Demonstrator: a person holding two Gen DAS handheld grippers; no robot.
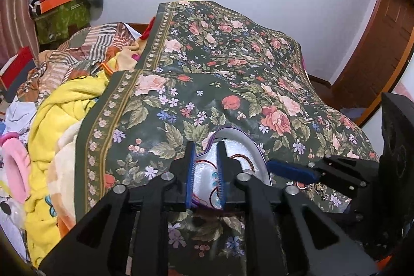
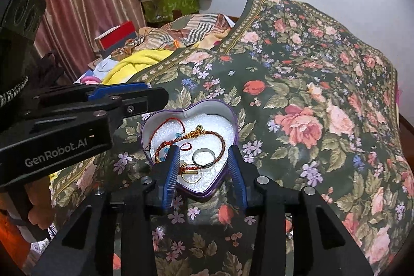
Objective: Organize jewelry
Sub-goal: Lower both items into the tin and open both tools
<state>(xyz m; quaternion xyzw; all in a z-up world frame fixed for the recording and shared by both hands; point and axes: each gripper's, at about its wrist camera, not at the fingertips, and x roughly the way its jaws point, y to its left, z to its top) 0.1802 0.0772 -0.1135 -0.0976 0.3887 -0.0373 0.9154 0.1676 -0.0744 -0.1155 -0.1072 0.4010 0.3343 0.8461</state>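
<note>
My right gripper (image 2: pixel 204 170) has its jaws spread, empty, over the near end of the heart-shaped tin (image 2: pixel 227 107) on the bed (image 2: pixel 323 69). Bracelets (image 2: pixel 207 135) and rings (image 2: pixel 203 157) already lie inside. My left gripper (image 1: pixel 205 172) is slightly parted, holding nothing. A few small pieces (image 1: pixel 319 189) remain loose on the bed to the tin's right.

Both wrist cameras look steeply down along their own black fingers, close over the dark green floral bedspread (image 1: pixel 233 64), facing the white wall. The left view sits nearest the purple heart-shaped tin (image 1: pixel 254 146) with its white foam lining. The right view shows the whole tin (image 2: pixel 227 118). Each sees the other gripper.
</note>
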